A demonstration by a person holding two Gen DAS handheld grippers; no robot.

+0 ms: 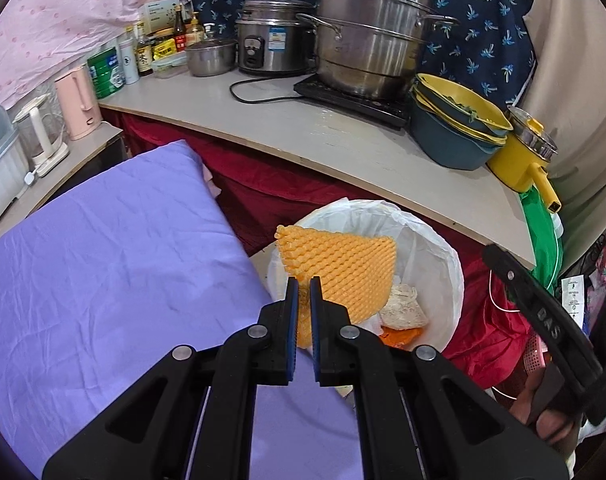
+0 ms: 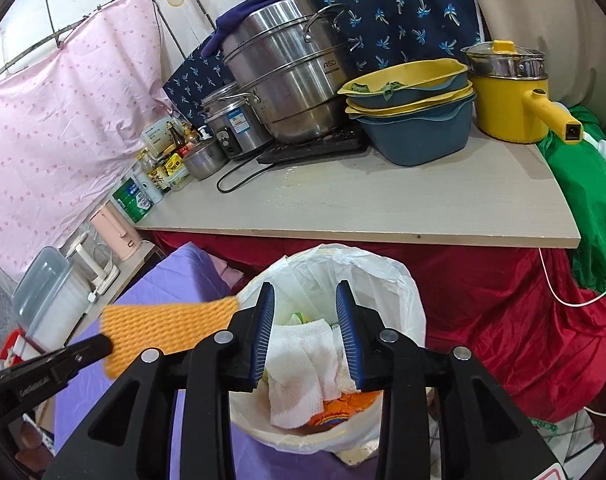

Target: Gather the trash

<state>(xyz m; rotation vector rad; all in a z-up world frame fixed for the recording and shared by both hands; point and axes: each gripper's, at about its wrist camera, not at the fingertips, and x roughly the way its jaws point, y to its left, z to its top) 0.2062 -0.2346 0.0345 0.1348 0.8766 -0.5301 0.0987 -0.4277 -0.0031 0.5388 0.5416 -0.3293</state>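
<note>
In the left wrist view my left gripper (image 1: 303,280) is shut on the lower corner of an orange foam net (image 1: 343,268). The net hangs over the near-left rim of a trash bin lined with a white bag (image 1: 435,248). In the right wrist view my right gripper (image 2: 304,286) stands open above the same bin (image 2: 403,284). A crumpled white paper towel (image 2: 299,364) lies below its pads on orange wrappers in the bin. The left gripper's finger (image 2: 79,356) and the foam net (image 2: 163,328) show at the left. One right finger (image 1: 539,312) shows at the right of the left wrist view.
A wooden counter (image 2: 383,208) overhangs the bin, carrying steel pots (image 2: 287,68), a rice cooker, stacked yellow-blue bowls (image 2: 415,120), a yellow pot (image 2: 511,108) and bottles. A purple sheet-covered surface (image 1: 103,260) lies to the left. Red cloth (image 2: 503,312) hangs beneath the counter.
</note>
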